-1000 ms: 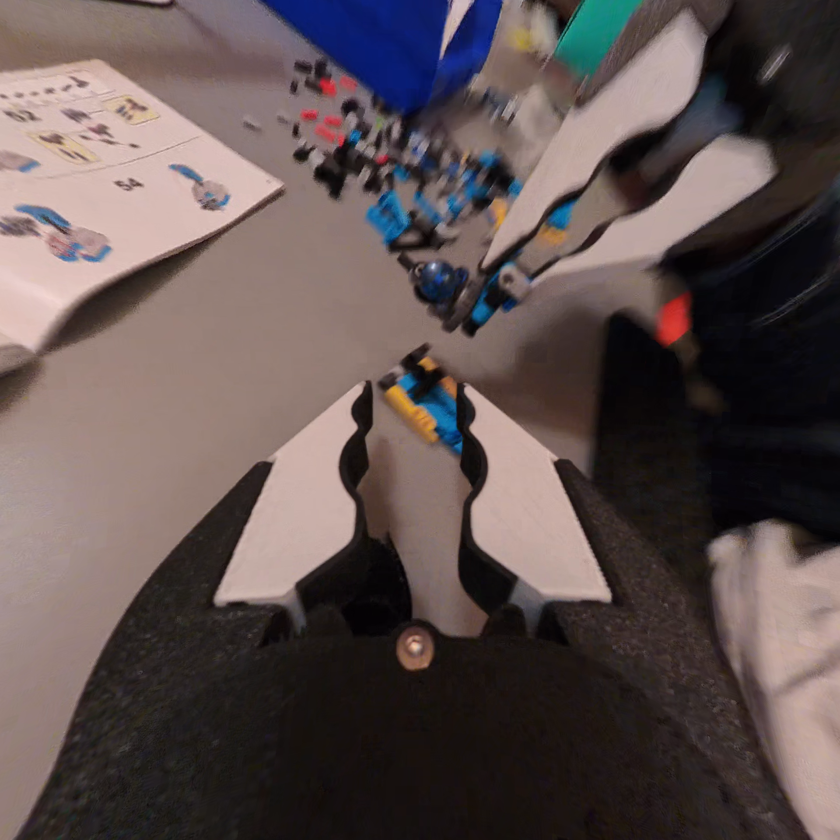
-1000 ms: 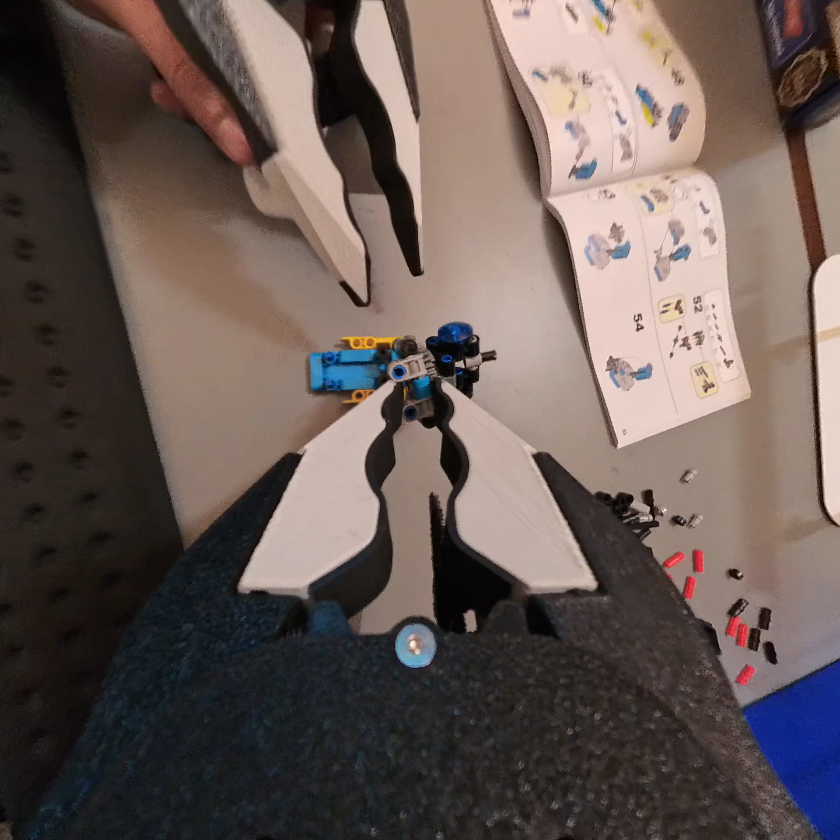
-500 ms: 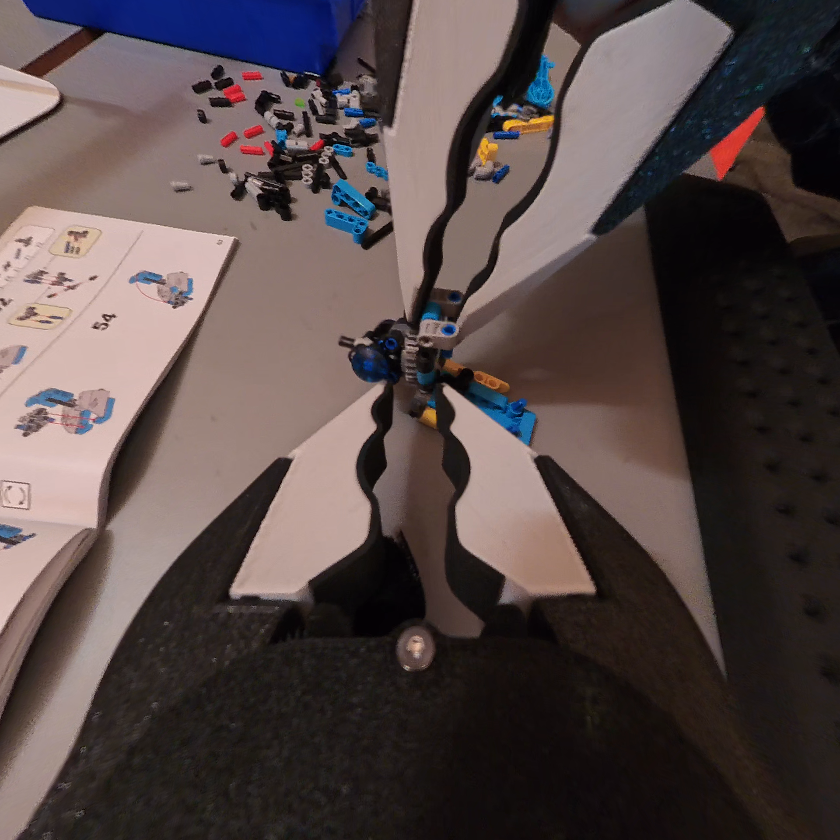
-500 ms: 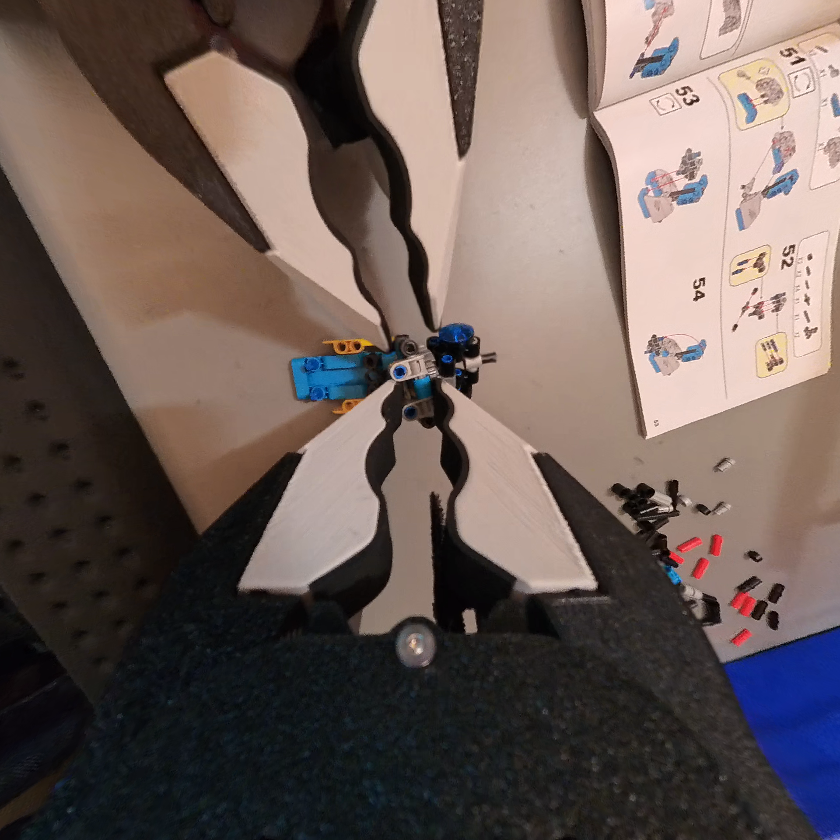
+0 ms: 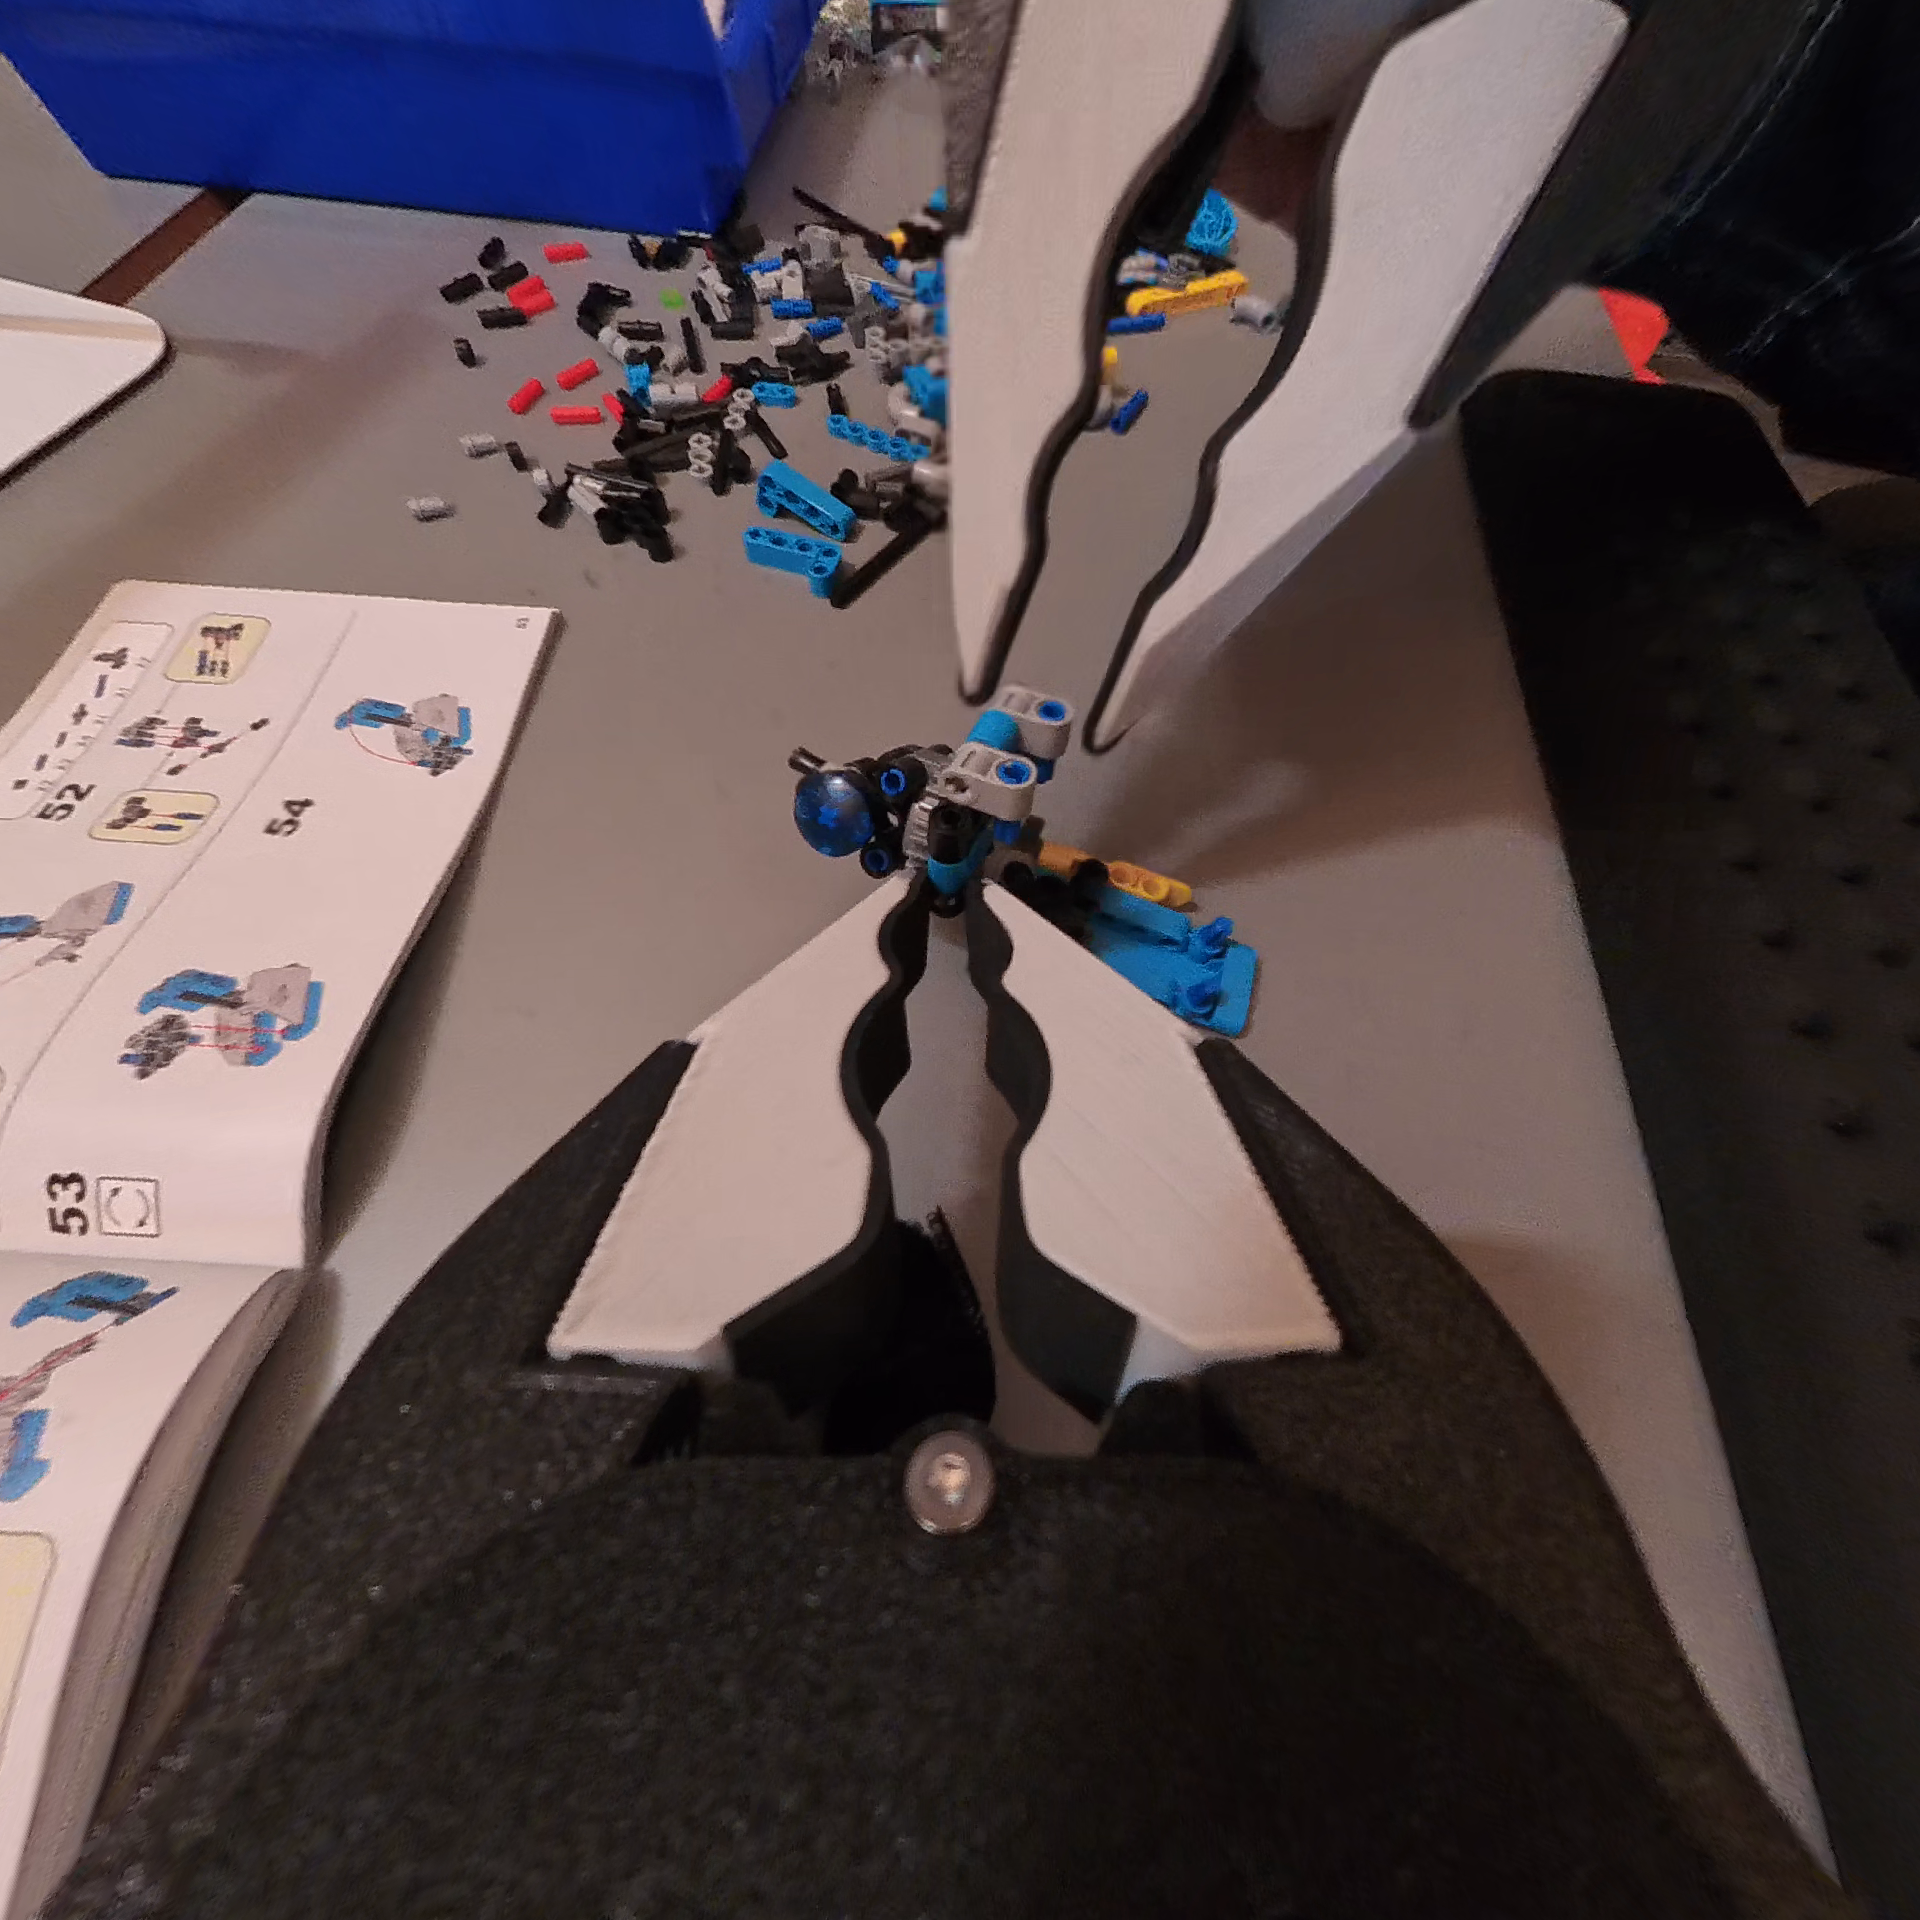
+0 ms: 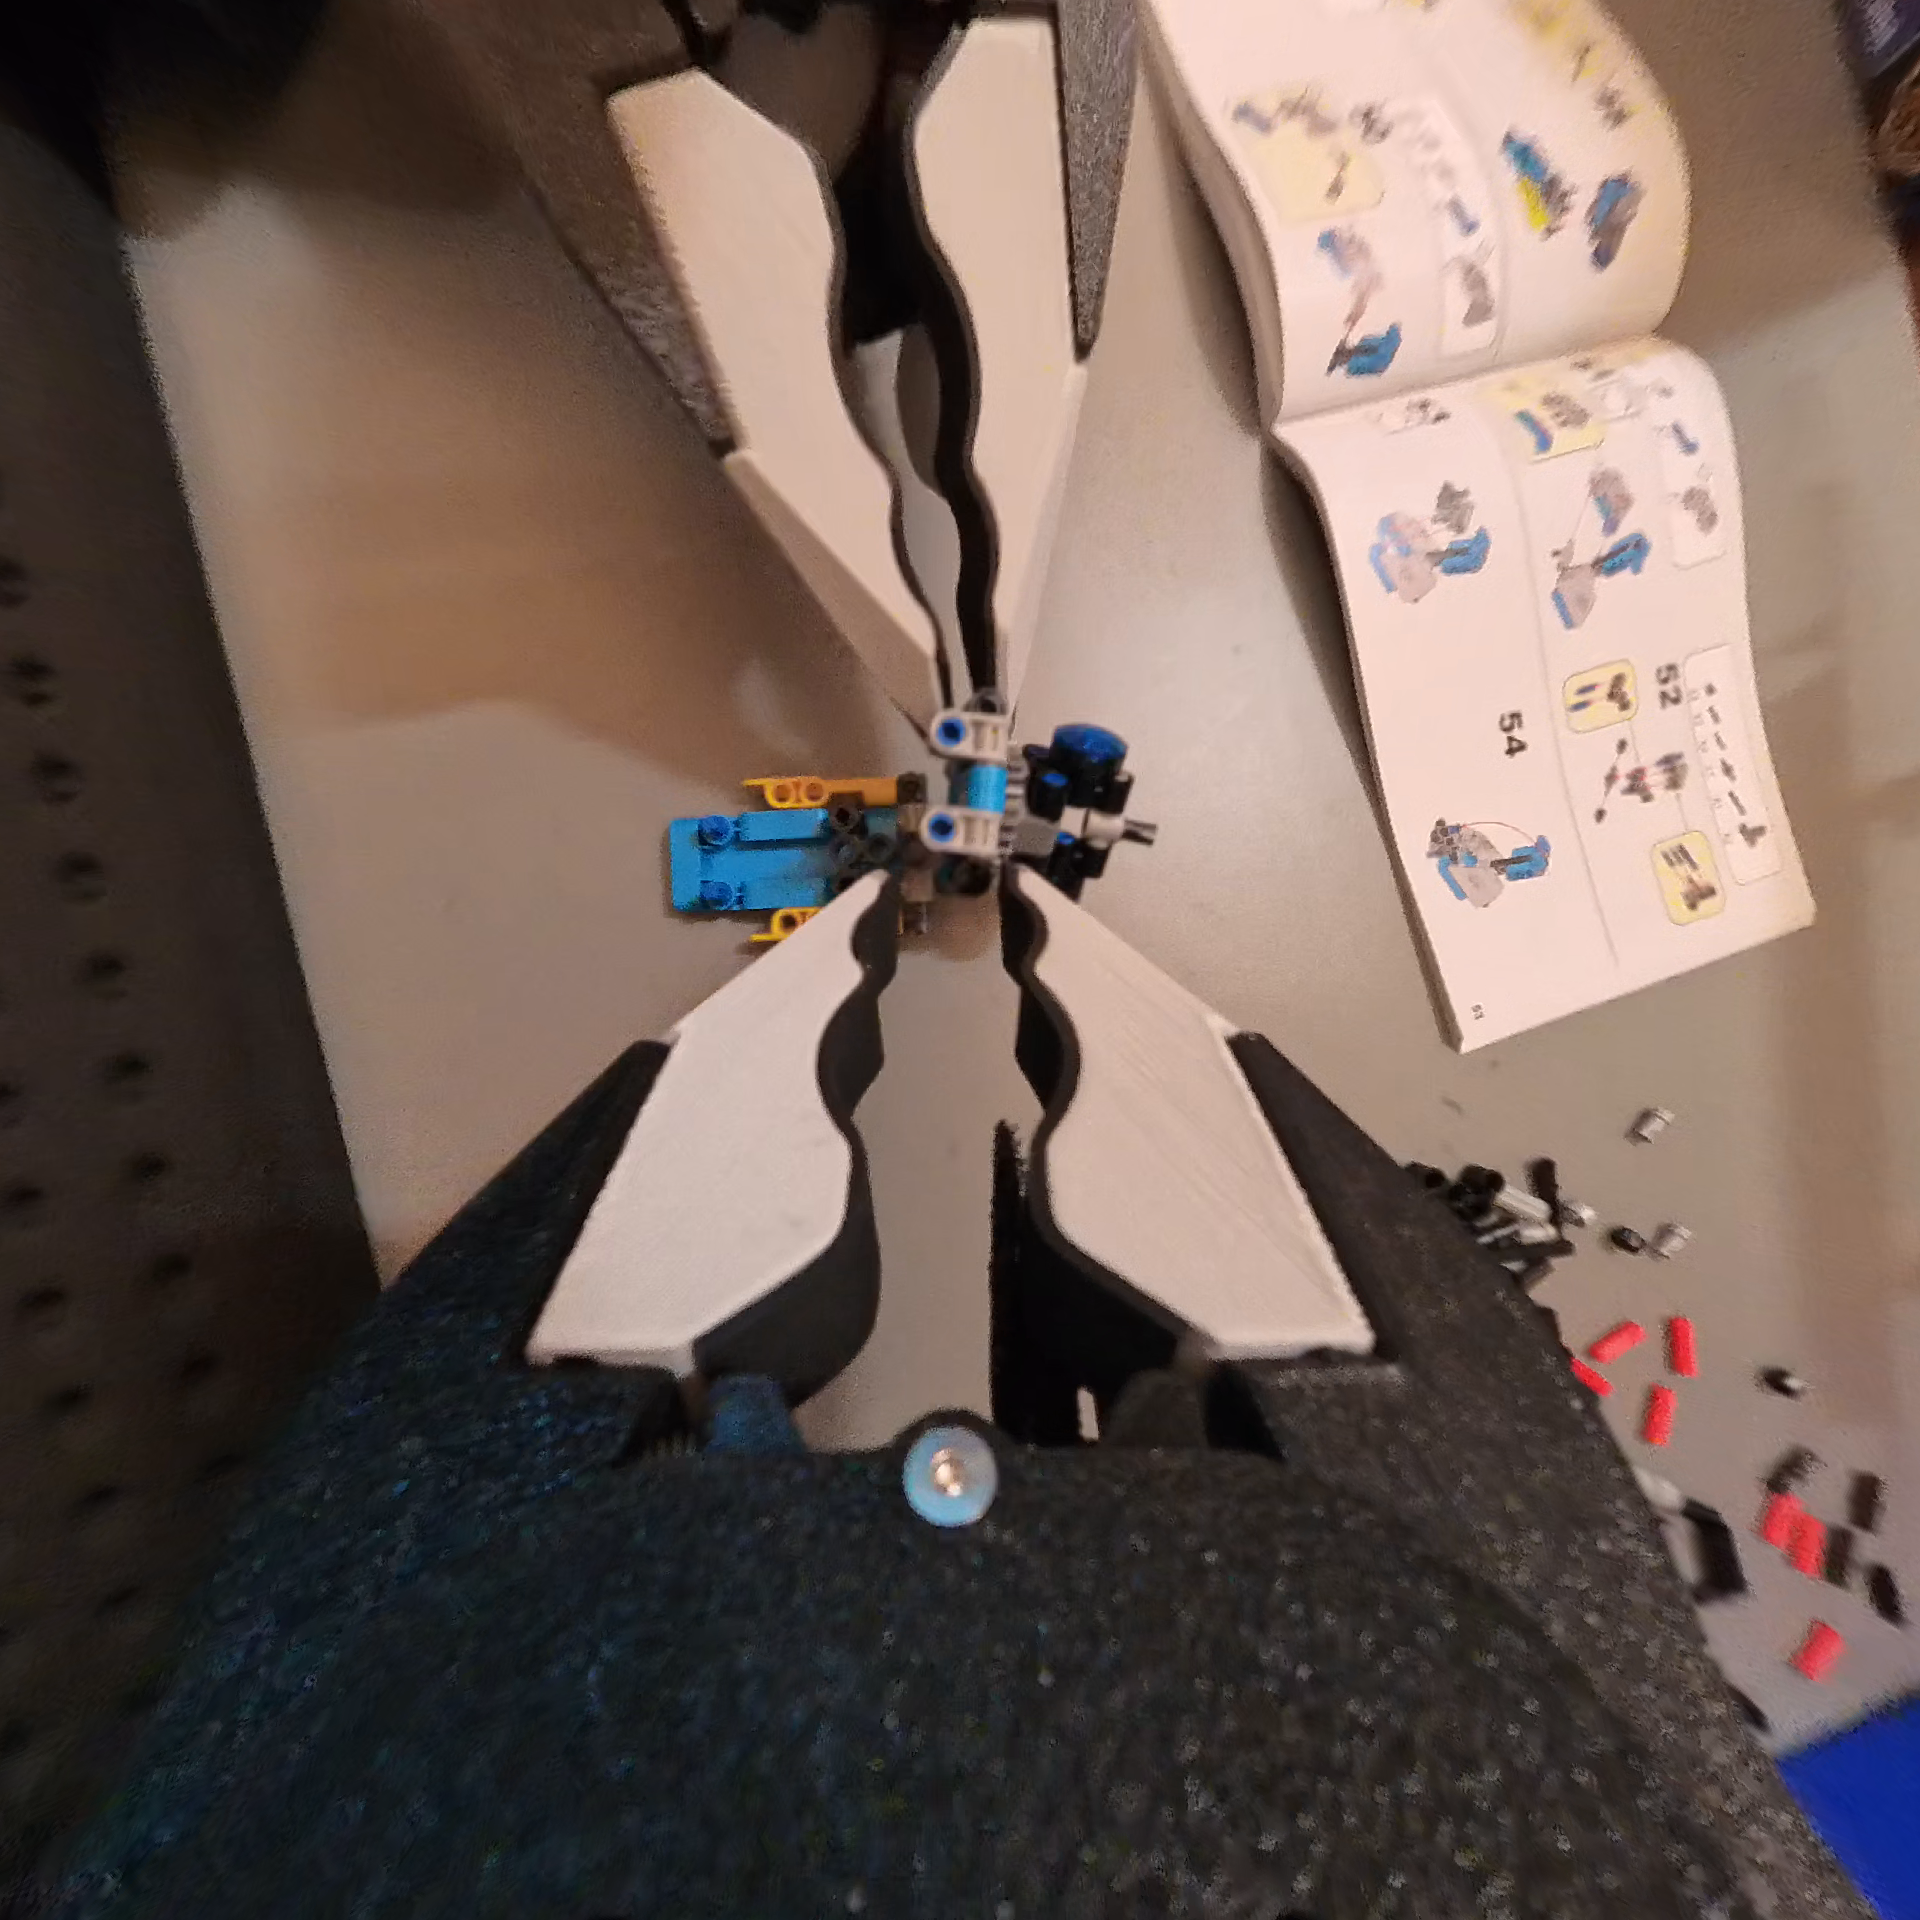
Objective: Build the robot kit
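Observation:
A small brick assembly of black, grey and blue parts with a dark blue dome sits between the two grippers. My left gripper is shut on its near end; in the right wrist view it comes in from the top. My right gripper has its jaws a little apart, with its tips just at the assembly and not clamping it; in the left wrist view it hangs from above. A flat blue plate with yellow beams lies on the grey table just under the assembly.
An open instruction booklet lies to the left, and also shows in the right wrist view. A pile of loose small pieces lies before a blue box. A black perforated mat borders the table's right edge. Left and right tips are no more than a few centimetres apart.
My left gripper came in and closed on the assembly. My right gripper, which was shut on the assembly, has opened slightly and drawn back a little.

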Available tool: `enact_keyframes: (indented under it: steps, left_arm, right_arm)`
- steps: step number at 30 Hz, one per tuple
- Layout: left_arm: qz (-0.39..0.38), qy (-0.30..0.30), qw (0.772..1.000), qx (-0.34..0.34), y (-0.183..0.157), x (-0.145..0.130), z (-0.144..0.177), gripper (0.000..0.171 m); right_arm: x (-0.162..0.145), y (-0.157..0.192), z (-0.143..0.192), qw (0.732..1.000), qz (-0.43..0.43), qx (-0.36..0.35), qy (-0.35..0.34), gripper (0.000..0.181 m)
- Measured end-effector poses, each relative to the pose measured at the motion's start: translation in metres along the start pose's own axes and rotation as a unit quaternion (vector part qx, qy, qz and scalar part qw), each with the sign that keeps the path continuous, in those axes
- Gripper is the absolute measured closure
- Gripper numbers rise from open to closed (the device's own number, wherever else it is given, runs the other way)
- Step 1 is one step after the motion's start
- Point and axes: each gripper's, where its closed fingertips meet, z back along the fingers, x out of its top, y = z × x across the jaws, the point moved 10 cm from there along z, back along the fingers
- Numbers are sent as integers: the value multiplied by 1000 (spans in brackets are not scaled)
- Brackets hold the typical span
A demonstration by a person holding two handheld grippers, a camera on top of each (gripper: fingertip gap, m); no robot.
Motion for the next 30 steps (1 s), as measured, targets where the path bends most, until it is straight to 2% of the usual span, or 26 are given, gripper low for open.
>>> enact_keyframes:
  steps: [4, 6, 7, 9, 10, 16, 21, 23, 25, 30]
  left_arm:
    - [27, -2, 999, -26, 6, -2, 0, 165]
    - [36, -5, 999, -32, 6, -2, -1, 165]
    - [44, -11, 998, -37, 5, -1, -1, 165]
    - [52, -18, 998, -43, 5, 0, -1, 165]
    - [50, -16, 998, -42, 5, 0, -1, 165]
    - [33, -10, 999, -26, 0, -1, -1, 164]
    - [22, -15, 999, -24, -2, 0, 1, 151]
    - [5, -11, 1000, -25, -6, 0, -1, 154]
    - [-10, -7, 1000, -11, -7, 0, -3, 164]
    - [-8, -7, 1000, -10, -6, 0, -4, 165]
  right_arm:
    - [-25, -4, 1, 991, -49, 17, -122, 141]
    - [-30, 0, -3, 982, -54, 17, -181, 147]
    - [-31, 1, -5, 981, -54, 7, -189, 152]
    - [-33, 2, -9, 982, -47, -9, -184, 169]
    - [-33, 1, -9, 982, -44, -19, -183, 172]
    - [-38, -1, -14, 984, -62, -6, -169, 174]
    - [-39, -1, -17, 982, -80, 16, -168, 175]
    - [-41, -2, -17, 981, -89, 29, -171, 175]
    - [-43, -2, -18, 980, -95, 40, -168, 175]
    - [-44, -3, -18, 981, -95, 38, -166, 175]
